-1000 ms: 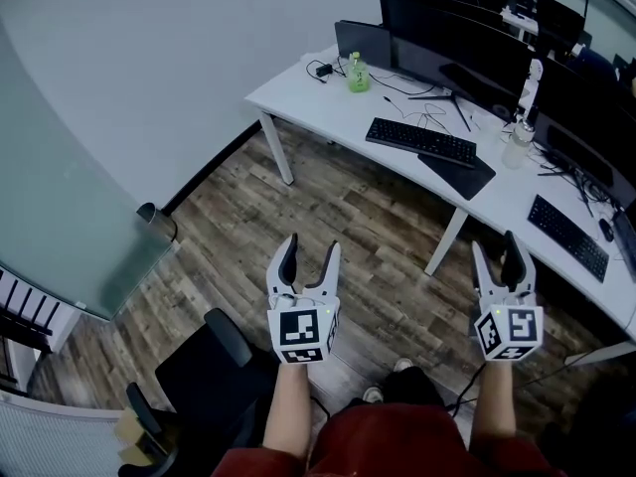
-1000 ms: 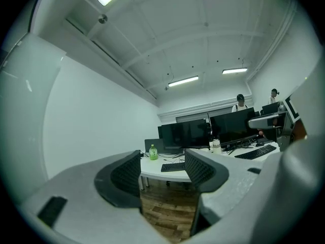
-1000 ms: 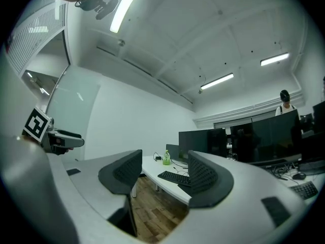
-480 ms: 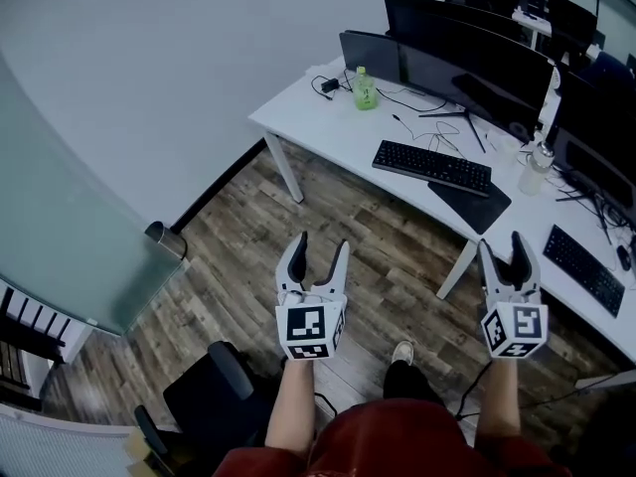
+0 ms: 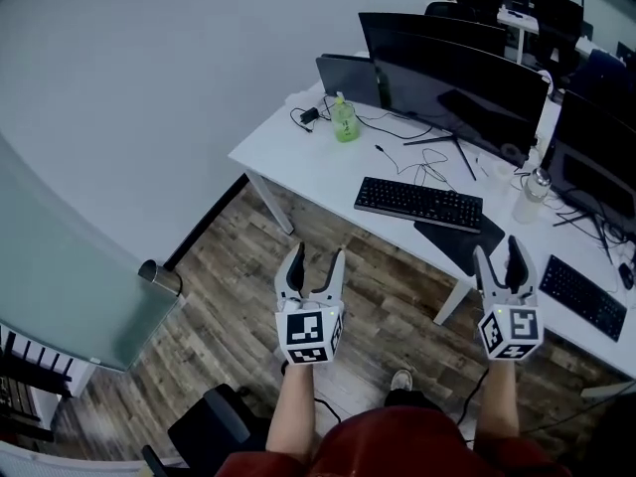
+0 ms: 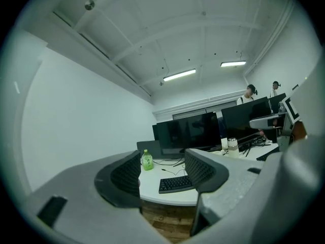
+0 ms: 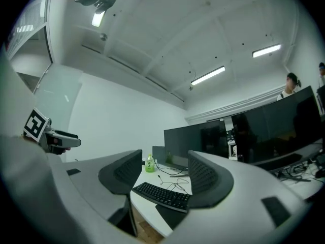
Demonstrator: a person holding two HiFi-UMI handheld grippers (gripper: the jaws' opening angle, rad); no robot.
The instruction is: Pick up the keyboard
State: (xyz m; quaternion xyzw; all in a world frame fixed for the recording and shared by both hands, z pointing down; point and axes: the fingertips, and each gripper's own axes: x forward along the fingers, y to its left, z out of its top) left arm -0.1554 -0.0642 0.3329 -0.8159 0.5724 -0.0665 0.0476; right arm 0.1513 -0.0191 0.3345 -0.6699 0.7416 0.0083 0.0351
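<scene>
A black keyboard (image 5: pixel 418 204) lies on the white desk (image 5: pixel 298 152), in front of a wide dark monitor (image 5: pixel 459 85). It also shows between the jaws in the left gripper view as the keyboard (image 6: pixel 175 184) and in the right gripper view as the keyboard (image 7: pixel 161 196). My left gripper (image 5: pixel 312 263) is held level over the wood floor, short of the desk, open and empty. My right gripper (image 5: pixel 502 257) hovers near the desk's front edge, to the right of the keyboard, also open and empty.
A green bottle (image 5: pixel 344 122) and cables stand at the desk's back left. A black mouse pad (image 5: pixel 460 238) lies right of the keyboard, a clear bottle (image 5: pixel 532 198) beyond it, and a second keyboard (image 5: pixel 584 296) farther right. A black chair (image 5: pixel 217 429) is behind me. A glass partition (image 5: pixel 60 266) stands left.
Both grippers have moved forward toward the desk, and the keyboard now lies closer in front of them. The jaws of both stayed apart.
</scene>
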